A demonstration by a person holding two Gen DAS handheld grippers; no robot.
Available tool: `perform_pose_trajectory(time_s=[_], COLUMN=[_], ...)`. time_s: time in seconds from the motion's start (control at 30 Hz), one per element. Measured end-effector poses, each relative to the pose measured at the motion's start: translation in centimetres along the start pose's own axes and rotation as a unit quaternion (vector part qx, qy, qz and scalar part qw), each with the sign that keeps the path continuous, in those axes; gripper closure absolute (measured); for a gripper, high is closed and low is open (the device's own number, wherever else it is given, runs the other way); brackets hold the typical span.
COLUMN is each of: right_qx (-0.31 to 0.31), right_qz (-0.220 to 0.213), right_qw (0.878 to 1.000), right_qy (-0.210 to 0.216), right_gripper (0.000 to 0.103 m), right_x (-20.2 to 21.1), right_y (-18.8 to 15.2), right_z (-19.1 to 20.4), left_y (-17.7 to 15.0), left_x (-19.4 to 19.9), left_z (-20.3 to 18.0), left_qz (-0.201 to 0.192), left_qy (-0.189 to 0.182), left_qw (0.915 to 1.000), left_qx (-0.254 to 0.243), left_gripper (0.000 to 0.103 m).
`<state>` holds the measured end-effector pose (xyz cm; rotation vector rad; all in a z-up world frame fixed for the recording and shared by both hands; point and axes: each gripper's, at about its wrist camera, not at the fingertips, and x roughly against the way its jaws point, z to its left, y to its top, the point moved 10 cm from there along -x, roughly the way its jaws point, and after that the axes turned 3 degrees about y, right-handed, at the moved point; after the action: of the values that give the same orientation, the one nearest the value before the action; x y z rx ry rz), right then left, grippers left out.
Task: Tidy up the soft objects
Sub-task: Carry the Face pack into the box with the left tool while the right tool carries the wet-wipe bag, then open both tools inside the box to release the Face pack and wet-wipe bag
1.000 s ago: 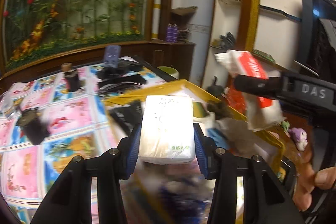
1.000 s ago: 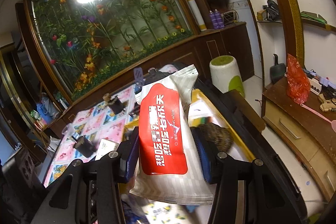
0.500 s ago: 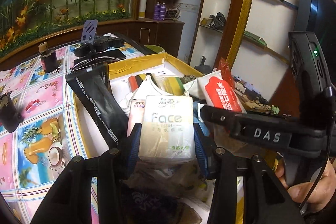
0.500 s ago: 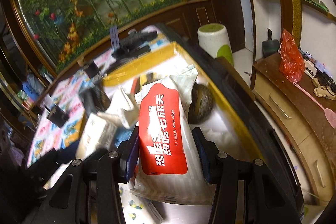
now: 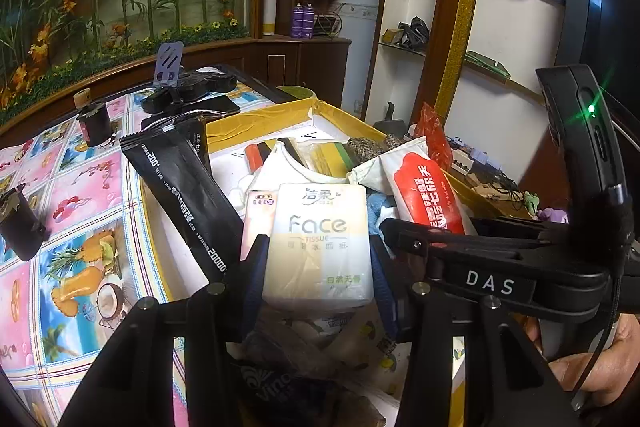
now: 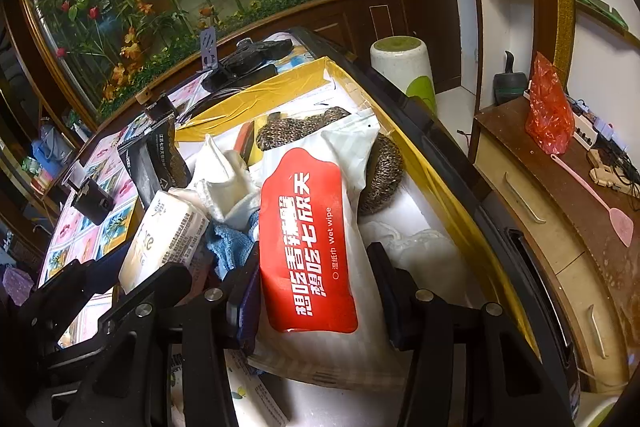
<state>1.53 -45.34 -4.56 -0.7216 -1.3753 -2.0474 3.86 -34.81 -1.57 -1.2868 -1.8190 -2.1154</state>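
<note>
A tissue pack (image 5: 318, 247) is clamped in the left gripper (image 5: 316, 267), a wet-wipe pouch (image 6: 308, 251) in the right gripper (image 6: 316, 291), above the yellow box (image 6: 424, 163); both judged light, squashy, best held mid-body

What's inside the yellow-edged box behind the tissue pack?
The yellow-edged box holds a brown knitted item, white cloth, blue cloth. The wet wipe pack and tissue pack hide the rest.
</note>
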Motion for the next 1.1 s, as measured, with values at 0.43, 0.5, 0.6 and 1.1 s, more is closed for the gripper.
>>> perform_pose_trajectory(time_s=[0.43,0.5,0.6,1.1], right_qx=[-0.001,0.0,-0.001,-0.001], right_qz=[-0.001,-0.001,-0.002,-0.012], right_qw=[1.0,1.0,1.0,1.0], right_qy=[0.0,0.001,0.002,-0.002], right_gripper=[0.049,0.049,0.048,0.044], right_x=[0.1,0.3,0.4,2.3], right_y=[0.0,0.0,0.0,0.2], right_z=[0.0,0.2,0.2,-0.4], left_y=[0.4,0.3,0.3,1.1], left_x=[0.1,0.1,0.1,1.1], left_z=[0.1,0.1,0.1,-0.3], left_qz=[-0.005,-0.005,-0.006,-0.027], left_qy=[0.002,0.002,0.003,0.007], left_qw=[1.0,1.0,1.0,0.9996], left_qx=[-0.004,-0.004,-0.004,-0.01], left_gripper=[0.051,0.051,0.05,0.04])
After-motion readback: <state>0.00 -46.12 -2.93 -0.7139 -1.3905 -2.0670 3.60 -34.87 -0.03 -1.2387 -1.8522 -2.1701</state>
